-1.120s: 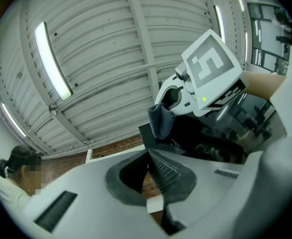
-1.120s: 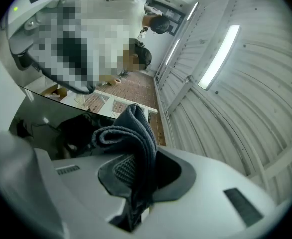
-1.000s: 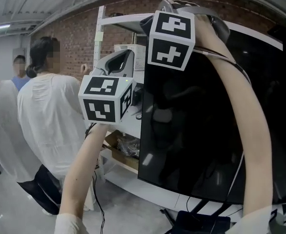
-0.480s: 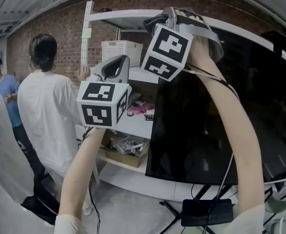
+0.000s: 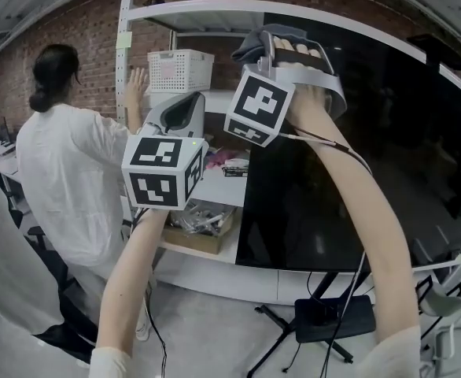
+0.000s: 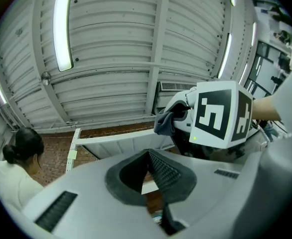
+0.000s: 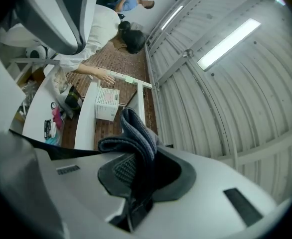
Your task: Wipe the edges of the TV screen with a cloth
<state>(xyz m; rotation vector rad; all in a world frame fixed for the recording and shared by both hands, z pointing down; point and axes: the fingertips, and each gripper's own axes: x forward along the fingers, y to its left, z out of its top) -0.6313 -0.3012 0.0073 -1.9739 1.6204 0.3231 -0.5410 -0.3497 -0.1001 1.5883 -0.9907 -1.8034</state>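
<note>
Right gripper (image 5: 271, 44) clamped on the cloth (image 7: 134, 133), which sits at the TV (image 5: 388, 132) top-left corner. Left gripper (image 6: 148, 171) jaws together with nothing between them, left of the TV's left edge.

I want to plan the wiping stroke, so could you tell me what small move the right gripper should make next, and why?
Probably slide the right gripper rightwards along the top edge of the TV. It is shut on the cloth, which sits at the screen's upper left corner, so that edge lies open ahead. The left gripper is shut and empty.
</note>
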